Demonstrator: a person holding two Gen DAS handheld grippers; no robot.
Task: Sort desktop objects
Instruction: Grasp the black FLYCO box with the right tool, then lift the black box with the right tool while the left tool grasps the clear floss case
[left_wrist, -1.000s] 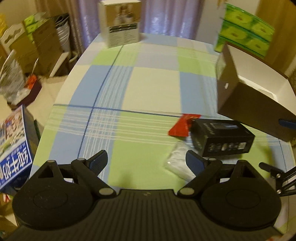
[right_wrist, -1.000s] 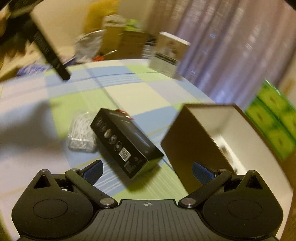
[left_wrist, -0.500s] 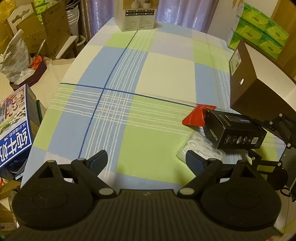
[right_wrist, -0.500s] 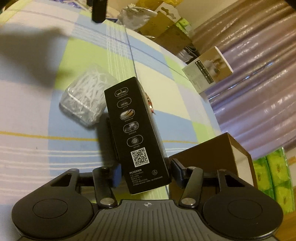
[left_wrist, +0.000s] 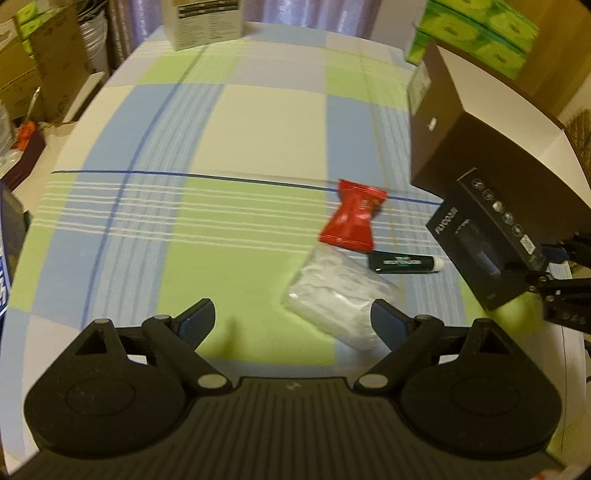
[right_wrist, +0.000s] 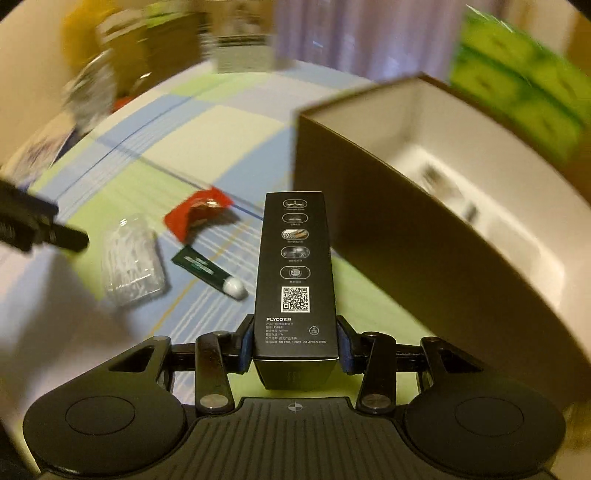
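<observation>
**Black box lifted beside the brown box**

While your right gripper (right_wrist: 295, 345) pinches the black box (right_wrist: 295, 266) off the cloth (left_wrist: 236, 110), the brown box (right_wrist: 491, 229) just beside it sits open w/ small blurred bits inside. Left gripper (left_wrist: 293, 325) spread, hovering by the clear bag (left_wrist: 336, 295); red packet (left_wrist: 351, 221) & tube (left_wrist: 404, 263) lie loose nearby.

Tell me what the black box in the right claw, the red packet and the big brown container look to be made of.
Black box, clamped in the right claw: printed cardboard with a slight sheen, judging by its crisp folded edges.
Red packet: thin glossy plastic or foil film; crimped ends, wrinkles catching light.
Brown container: probably rigid paperboard, matte brown outside, white inside, with thin straight walls.
</observation>
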